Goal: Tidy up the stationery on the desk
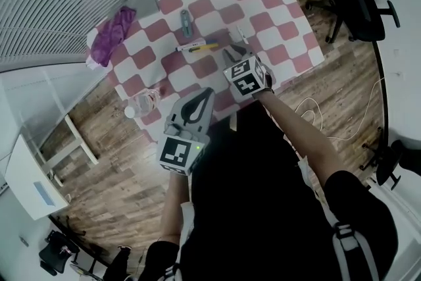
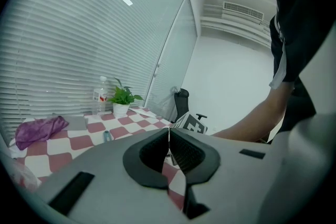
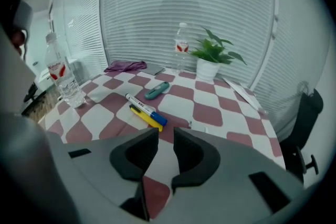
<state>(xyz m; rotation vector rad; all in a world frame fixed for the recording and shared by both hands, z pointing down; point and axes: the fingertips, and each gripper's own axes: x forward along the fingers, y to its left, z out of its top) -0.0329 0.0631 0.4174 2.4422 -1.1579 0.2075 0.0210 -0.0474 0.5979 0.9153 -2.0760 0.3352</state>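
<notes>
Two tools work the checked desk (image 3: 210, 113): left tool (image 2: 169, 132) shut and empty, right tool (image 3: 165, 132) part-open, empty, best lowered squarely astride the blue-capped marker (image 3: 144, 105)

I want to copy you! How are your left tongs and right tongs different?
The left tongs are shut tight; the right tongs stand slightly apart. The left tongs sit at the near edge of the checked table; the right tongs reach farther over it. Both are empty.
</notes>
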